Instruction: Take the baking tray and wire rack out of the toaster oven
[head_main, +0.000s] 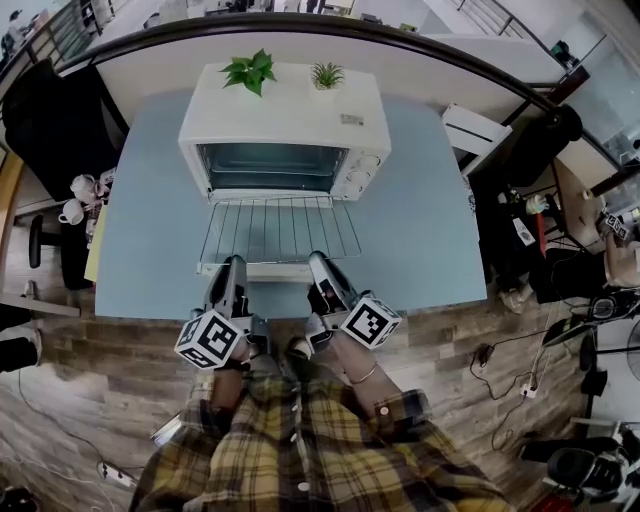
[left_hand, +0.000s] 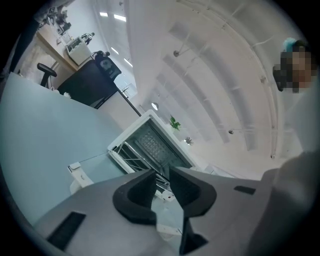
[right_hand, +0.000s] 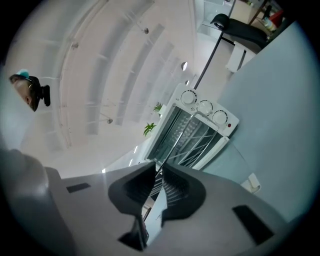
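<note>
While pulled out, the wire rack (head_main: 280, 228) (thin silvery bars) lies flat.

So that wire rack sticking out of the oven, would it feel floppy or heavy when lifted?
The wire rack looks like straight metal rods, so probably stiff, not floppy. It is mostly gaps, so likely light. Thin smooth wires might slip or tilt in a grip.

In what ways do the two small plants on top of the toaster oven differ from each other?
The left plant is larger than the right plant. The left plant has broad, bright green leaves; the right plant has thin, spiky, paler ones. The left plant spreads wide; the right plant is a tight tuft. Both stand on top of the white toaster oven, near its back edge.
</note>
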